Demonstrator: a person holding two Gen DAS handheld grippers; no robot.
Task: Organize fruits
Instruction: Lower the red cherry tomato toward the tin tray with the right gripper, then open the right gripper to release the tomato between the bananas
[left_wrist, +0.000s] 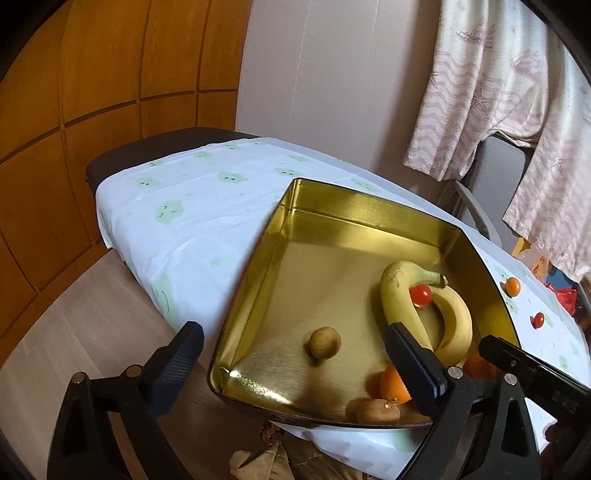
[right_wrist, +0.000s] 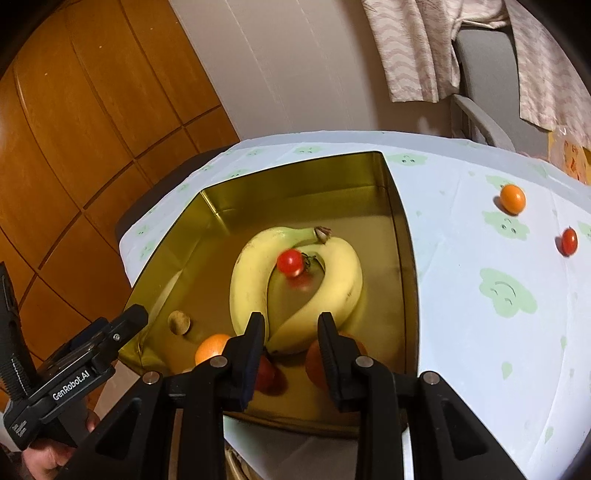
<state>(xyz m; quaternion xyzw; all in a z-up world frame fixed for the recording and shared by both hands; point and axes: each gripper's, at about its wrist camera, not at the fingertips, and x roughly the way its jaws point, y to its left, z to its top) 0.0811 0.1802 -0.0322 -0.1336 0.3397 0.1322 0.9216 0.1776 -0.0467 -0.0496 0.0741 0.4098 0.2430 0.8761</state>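
Note:
A gold tin (left_wrist: 258, 258) (right_wrist: 400, 236) holds two bananas (left_wrist: 400, 306) (right_wrist: 251, 273) with a blurred cherry tomato (left_wrist: 420, 294) (right_wrist: 290, 262) on them, two kiwis (left_wrist: 325, 342) (left_wrist: 378, 410), oranges (left_wrist: 395, 384) (right_wrist: 212, 349) and a red fruit (right_wrist: 266, 373). My left gripper (left_wrist: 297, 356) stands wide open over the tin's near corner, with the first kiwi lying below the gap, untouched. My right gripper (right_wrist: 291, 332) hovers over the banana tips, jaws nearly together with nothing between them. A small orange fruit (left_wrist: 512, 286) (right_wrist: 512, 198) and a second cherry tomato (left_wrist: 538, 319) (right_wrist: 569, 240) lie on the cloth outside the tin.
The table carries a white cloth with green cloud faces (right_wrist: 480, 332). A wood-panelled wall (left_wrist: 92, 92) stands at the left. A grey chair draped with patterned fabric (right_wrist: 480, 66) is behind the table. Brown crumpled paper (left_wrist: 258, 458) lies below the table's near edge.

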